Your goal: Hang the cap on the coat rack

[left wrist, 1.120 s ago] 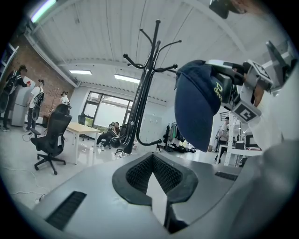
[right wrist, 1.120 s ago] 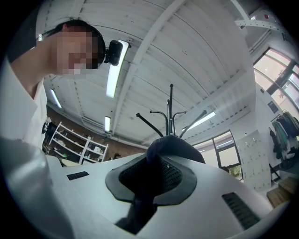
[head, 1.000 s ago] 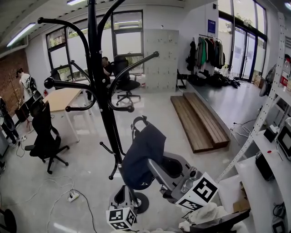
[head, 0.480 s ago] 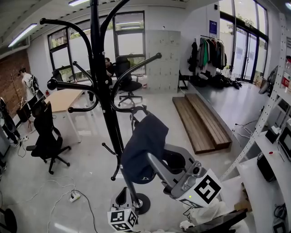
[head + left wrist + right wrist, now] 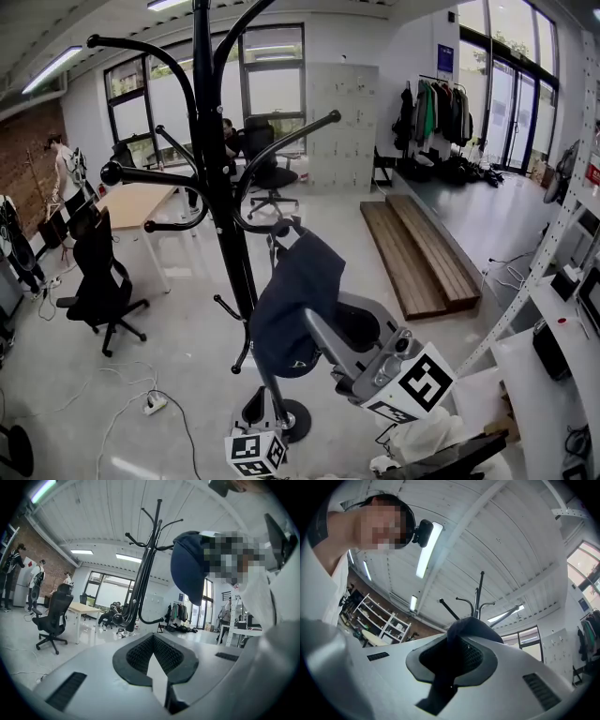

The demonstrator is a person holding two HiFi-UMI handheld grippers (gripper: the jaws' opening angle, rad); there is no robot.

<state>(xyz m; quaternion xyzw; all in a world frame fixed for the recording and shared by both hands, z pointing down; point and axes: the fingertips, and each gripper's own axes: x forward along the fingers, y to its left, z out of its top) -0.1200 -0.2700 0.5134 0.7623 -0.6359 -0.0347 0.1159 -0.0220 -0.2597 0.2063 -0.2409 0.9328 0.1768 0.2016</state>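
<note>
Cap, navy, likely soft and light: your right gripper pinches its cloth, left gripper jaws meet empty; grip the stiffer brim.

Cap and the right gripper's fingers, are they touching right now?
Touching. The right gripper view shows the cap pinched between the fingers of the right gripper.

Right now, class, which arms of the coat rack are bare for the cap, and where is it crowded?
All arms are bare. Roomiest: the long arm right of the pole, above the cap. Crowded: the short hooks beside the cap.
</note>
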